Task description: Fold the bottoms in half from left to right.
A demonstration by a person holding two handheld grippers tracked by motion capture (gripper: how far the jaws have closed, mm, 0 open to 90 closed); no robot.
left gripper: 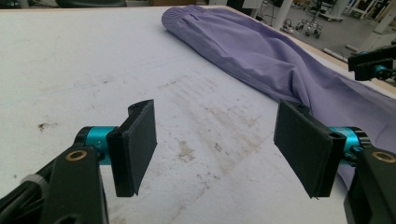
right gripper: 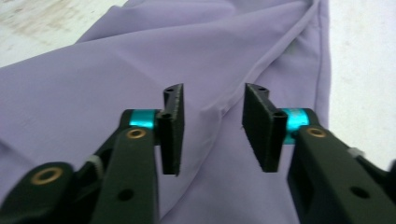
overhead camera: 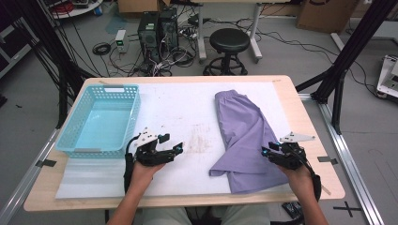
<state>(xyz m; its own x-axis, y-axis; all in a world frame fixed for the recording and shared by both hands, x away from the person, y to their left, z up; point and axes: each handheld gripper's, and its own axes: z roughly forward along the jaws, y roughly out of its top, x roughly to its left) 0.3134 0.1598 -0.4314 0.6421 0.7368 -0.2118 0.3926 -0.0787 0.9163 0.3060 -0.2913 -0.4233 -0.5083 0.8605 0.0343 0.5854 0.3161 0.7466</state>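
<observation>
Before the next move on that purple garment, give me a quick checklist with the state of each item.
1. Left gripper open with nothing between its fingers: ok.
2. Right gripper over the purple garment, fingers apart and not pinching cloth: ok.
3. Garment lying wholly on the white sheet: ok in the high view.
4. Blue basket free of other items to take the garment: ok.
5. Garment folded flat enough to lift: not ok, a loose corner sticks out at its near left edge.
6. Which layer the right gripper would catch: cannot tell.
</observation>
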